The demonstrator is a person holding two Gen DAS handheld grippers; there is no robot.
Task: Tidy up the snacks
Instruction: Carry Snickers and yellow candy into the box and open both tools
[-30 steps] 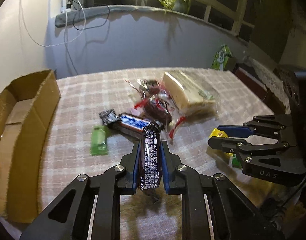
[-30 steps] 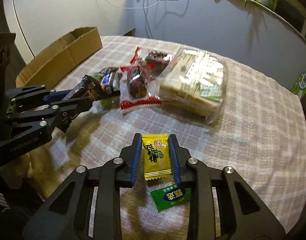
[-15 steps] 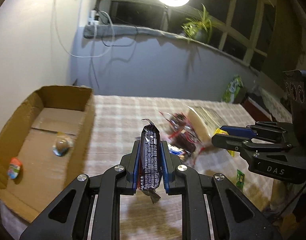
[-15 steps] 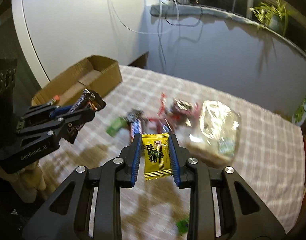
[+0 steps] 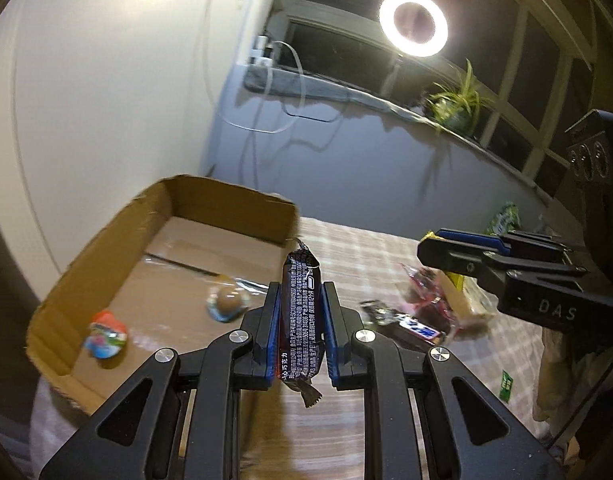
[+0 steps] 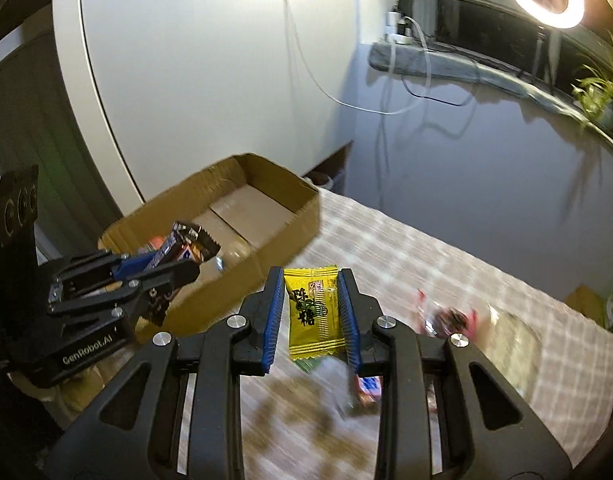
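Snacks were split between our two tongs, an open brown cardboard box [image 5: 106,248] and the checked cloth of the counter [image 6: 426,256]. We held a dark foil-wrapped chocolate bar [image 5: 301,312] upright in the left tongs [image 5: 301,320], its blue pads closed on both long sides, above the counter just beside the box's near right wall. Our right tongs [image 6: 312,312] were clamped on a flat yellow candy sachet with dark printed characters [image 6: 312,314], held in the air over the counter, near the box's corner. Inside the box, which stood at the counter's left edge, lay a round brown-topped sweet in a blue wrapper [image 5: 227,303] and a red-and-blue wrapped sweet [image 5: 106,334]. Toward the counter's right side we saw a blurred pile of red-trimmed clear packets [image 5: 426,296], with a blue-and-white wrapped bar [image 5: 420,327] in front of it.
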